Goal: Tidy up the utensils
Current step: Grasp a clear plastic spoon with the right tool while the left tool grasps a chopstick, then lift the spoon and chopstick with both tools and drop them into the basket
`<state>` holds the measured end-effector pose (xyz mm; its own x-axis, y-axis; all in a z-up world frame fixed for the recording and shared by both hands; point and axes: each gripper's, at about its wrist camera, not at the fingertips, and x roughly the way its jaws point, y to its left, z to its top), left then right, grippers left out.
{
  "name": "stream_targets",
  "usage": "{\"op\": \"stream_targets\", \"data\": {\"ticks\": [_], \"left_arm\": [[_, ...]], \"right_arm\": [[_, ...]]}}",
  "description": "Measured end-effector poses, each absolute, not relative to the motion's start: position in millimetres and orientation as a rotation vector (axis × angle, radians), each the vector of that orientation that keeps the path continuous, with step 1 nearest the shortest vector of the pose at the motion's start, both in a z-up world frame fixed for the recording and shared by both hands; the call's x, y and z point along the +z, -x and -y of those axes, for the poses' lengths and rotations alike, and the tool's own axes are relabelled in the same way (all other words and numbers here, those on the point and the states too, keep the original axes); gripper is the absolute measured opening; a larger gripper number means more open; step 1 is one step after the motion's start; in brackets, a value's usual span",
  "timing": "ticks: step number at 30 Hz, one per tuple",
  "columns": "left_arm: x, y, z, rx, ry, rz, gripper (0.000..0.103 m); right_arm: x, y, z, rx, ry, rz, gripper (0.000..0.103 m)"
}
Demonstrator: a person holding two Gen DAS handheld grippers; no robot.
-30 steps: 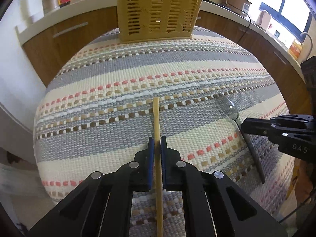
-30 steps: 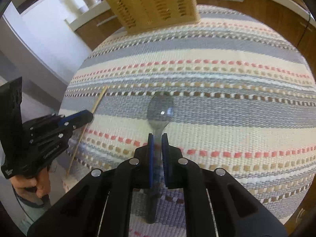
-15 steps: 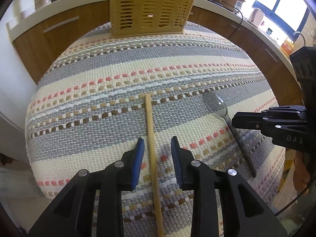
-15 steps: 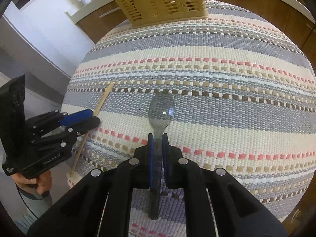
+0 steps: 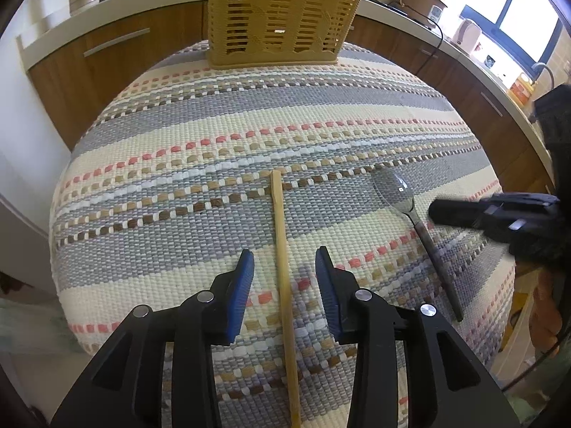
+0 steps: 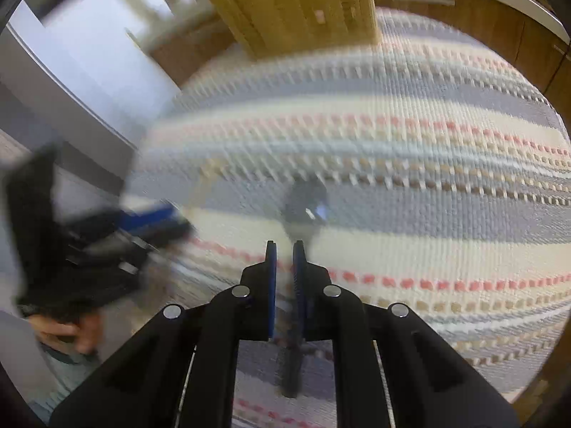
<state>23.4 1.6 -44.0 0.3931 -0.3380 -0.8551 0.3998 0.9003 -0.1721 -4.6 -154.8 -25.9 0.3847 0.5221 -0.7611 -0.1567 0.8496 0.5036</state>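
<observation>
both grippers: black angular frames w/ silver round screws, blue pads (image 5: 242, 292) on fingers.

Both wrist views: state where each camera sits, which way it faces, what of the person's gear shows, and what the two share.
Left wrist: on the left gripper, looking forward and down along its open blue pads, just opened off the chopstick lying between them; right gripper at right.
Right wrist: on the right gripper, facing forward and down, blurred, shut on the spoon; left gripper and a hand at left.
Shared: cloth, basket, spoon, chopstick.
</observation>
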Motion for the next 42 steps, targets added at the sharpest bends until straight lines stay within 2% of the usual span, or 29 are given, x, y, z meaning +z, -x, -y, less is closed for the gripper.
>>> {"op": "stream_targets", "data": {"ticks": [2,3,6,10,11,12,14,20,24,25,28,29,35,42], "left_arm": [[-44,-23,-2,-0.471,-0.062,-1.070,0.035],[-44,-23,-2,-0.472,-0.063,-1.070,0.035],[-43,-23,-1,-0.474,-0.063,-1.073,0.035],[-44,-23,3,-0.474,-0.088,-1.091,0.035],[-44,-24,3,-0.473,-0.098,-1.094,0.035],[-44,-24,4,-0.471,-0.106,-1.096,0.035],[-44,-25,3,-0.469,-0.107,-1.097,0.037],[-45,-28,0,-0.476,-0.109,-1.111,0.038],[-46,-28,11,-0.472,-0.193,-1.120,0.036],[-47,-27,15,-0.469,-0.223,-1.122,0.036],[-48,-25,28,-0.450,-0.329,-1.118,0.024],[-47,-24,30,-0.453,-0.348,-1.114,0.005],[-33,-27,19,-0.479,-0.225,-1.043,0.003],[46,-38,-14,-0.479,-0.010,-0.727,0.003]], "right_arm": [[-10,12,157,0.434,-0.350,-1.010,0.009],[-7,12,153,0.402,-0.294,-1.014,0.013],[-10,12,143,0.392,-0.227,-1.058,0.022],[-24,7,142,0.391,-0.262,-1.146,0.026],[-27,5,143,0.373,-0.242,-1.154,0.035],[-29,3,141,0.357,-0.215,-1.173,0.050],[-33,3,142,0.378,-0.232,-1.180,0.060],[-40,-5,141,0.360,-0.195,-1.217,0.057],[-45,-14,125,0.366,-0.137,-1.257,0.034],[-46,-16,118,0.367,-0.106,-1.268,0.033],[-48,-17,103,0.357,-0.016,-1.279,0.023],[-48,-18,101,0.346,0.007,-1.279,0.010],[-42,-19,108,0.424,-0.050,-1.223,0.010],[17,-28,141,0.457,-0.105,-0.957,0.010]]}}
